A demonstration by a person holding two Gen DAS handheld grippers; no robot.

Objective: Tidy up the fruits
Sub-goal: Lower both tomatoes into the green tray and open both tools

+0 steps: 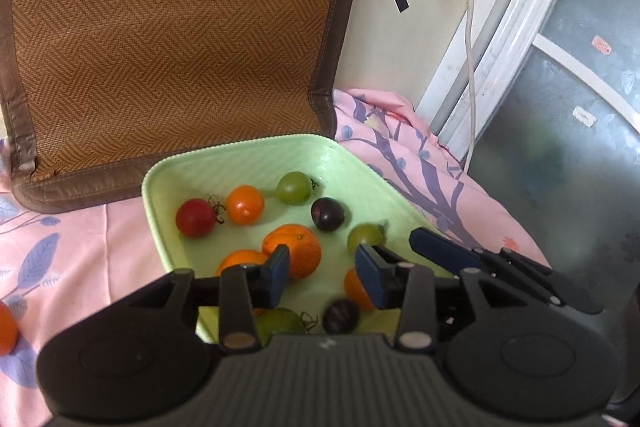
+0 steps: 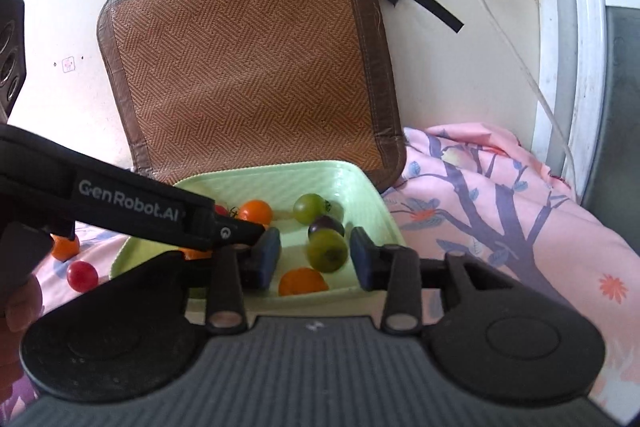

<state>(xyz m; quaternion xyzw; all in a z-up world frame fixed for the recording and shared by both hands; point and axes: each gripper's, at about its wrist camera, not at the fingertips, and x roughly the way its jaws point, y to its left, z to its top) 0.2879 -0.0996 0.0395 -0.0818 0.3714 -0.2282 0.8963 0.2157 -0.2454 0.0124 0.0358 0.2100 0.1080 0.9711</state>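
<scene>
A pale green tray holds several small fruits: a red tomato, a large orange, green ones and a dark plum. My left gripper hovers over the tray's near part, open, with nothing between its blue pads. My right gripper is open too. A green fruit shows between its pads with a gap on each side. The left gripper's body crosses in front from the left. An orange fruit and a red one lie on the cloth left of the tray.
The tray rests on a pink flowered cloth. A brown woven mat leans on the wall behind it. A white cable and a window frame are to the right. A hand shows at the left edge.
</scene>
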